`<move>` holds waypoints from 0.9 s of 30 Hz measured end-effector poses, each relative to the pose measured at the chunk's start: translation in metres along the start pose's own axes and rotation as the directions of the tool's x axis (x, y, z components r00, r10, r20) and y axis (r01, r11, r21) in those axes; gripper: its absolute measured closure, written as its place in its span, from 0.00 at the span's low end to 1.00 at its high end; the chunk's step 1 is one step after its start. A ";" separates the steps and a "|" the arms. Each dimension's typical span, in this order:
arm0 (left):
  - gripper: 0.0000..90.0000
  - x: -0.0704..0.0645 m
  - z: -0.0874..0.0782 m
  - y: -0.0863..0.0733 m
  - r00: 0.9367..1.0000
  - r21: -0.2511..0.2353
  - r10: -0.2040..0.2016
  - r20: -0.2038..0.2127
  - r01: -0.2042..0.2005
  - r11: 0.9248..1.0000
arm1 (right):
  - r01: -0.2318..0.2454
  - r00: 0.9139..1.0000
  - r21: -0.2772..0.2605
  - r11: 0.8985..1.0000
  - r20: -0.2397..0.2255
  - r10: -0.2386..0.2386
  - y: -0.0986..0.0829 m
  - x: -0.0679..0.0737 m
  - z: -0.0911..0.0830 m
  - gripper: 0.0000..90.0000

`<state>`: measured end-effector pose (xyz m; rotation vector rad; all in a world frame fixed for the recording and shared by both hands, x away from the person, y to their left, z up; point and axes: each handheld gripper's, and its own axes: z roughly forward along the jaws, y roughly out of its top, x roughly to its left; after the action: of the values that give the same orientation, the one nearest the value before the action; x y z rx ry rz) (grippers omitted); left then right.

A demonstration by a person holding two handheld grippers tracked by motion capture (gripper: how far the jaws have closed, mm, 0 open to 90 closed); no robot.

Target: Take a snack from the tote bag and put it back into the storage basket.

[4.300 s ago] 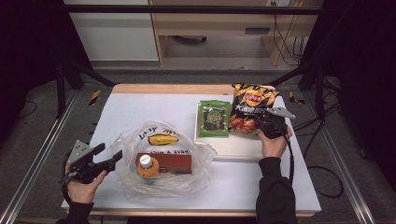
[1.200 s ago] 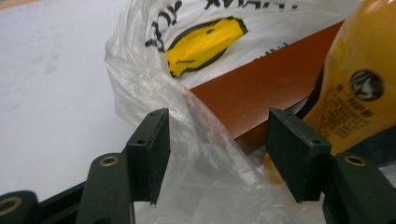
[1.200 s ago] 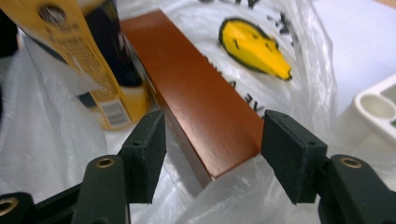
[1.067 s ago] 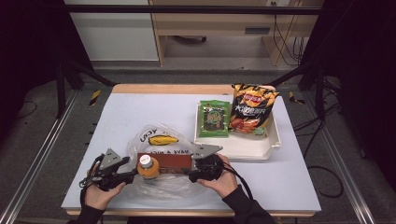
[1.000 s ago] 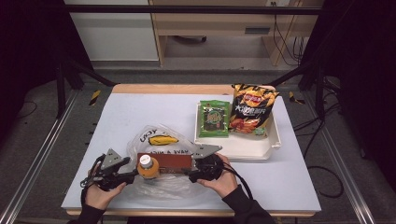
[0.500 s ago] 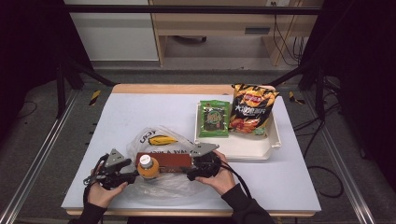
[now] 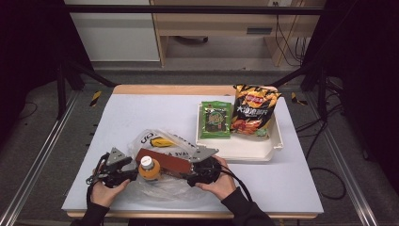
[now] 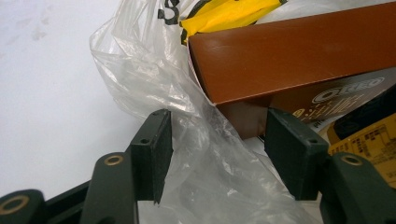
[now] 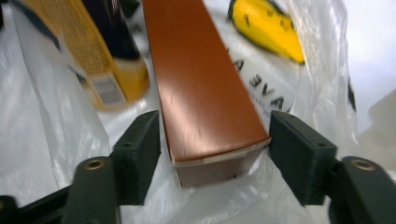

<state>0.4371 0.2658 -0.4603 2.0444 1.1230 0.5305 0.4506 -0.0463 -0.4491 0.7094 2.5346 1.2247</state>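
Observation:
A clear plastic bag point(image 7: 147, 138) lies near the table's front edge. It holds a brown Oreo box point(image 7: 165, 160), an orange-capped bottle point(image 7: 148, 167) and a yellow packet point(image 7: 160, 141). My left gripper point(image 7: 131, 173) is at the bag's left side. In the left gripper view it point(image 8: 218, 154) stands open, with crumpled bag film point(image 8: 154, 79) and the near corner of the box point(image 8: 289, 60) between the jaws. My right gripper point(image 7: 189, 172) is at the box's right end. Its jaws point(image 9: 215, 156) are open and straddle the end of the box point(image 9: 201, 84), with the bottle point(image 9: 98, 60) to the left.
A white tray point(image 7: 240, 153) sits at the right back, holding a green snack packet point(image 7: 215, 120) and an orange chips bag point(image 7: 254, 110). Bare table lies left of the plastic bag and in front of the tray.
My right gripper left the tray by the chips bag and came to the box's right end. My left gripper moved in to the bag's left side. Over the last second both barely shifted.

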 end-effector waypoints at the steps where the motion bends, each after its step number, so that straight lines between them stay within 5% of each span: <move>1: 0.46 0.000 0.000 0.000 1.000 -0.002 -0.001 0.000 0.001 1.000 | -0.001 1.000 -0.012 1.000 -0.001 0.001 0.003 0.000 -0.001 0.37; 5: 0.46 0.000 -0.001 -0.001 1.000 -0.004 0.002 0.000 -0.002 1.000 | -0.008 1.000 -0.063 0.998 -0.018 0.006 0.013 0.000 0.003 0.36; 12: 0.46 0.003 0.000 -0.005 1.000 -0.001 -0.010 0.014 0.010 1.000 | 0.032 0.999 0.048 0.998 -0.041 -0.030 0.014 0.002 0.031 0.34; 27: 0.46 0.002 0.001 -0.006 1.000 0.005 -0.004 0.008 0.004 1.000 | 0.069 0.996 0.081 0.994 -0.060 -0.065 0.016 0.005 0.042 0.48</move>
<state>0.4358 0.2694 -0.4653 2.0466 1.1251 0.5172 0.4684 -0.0069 -0.4633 0.6099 2.6470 1.1391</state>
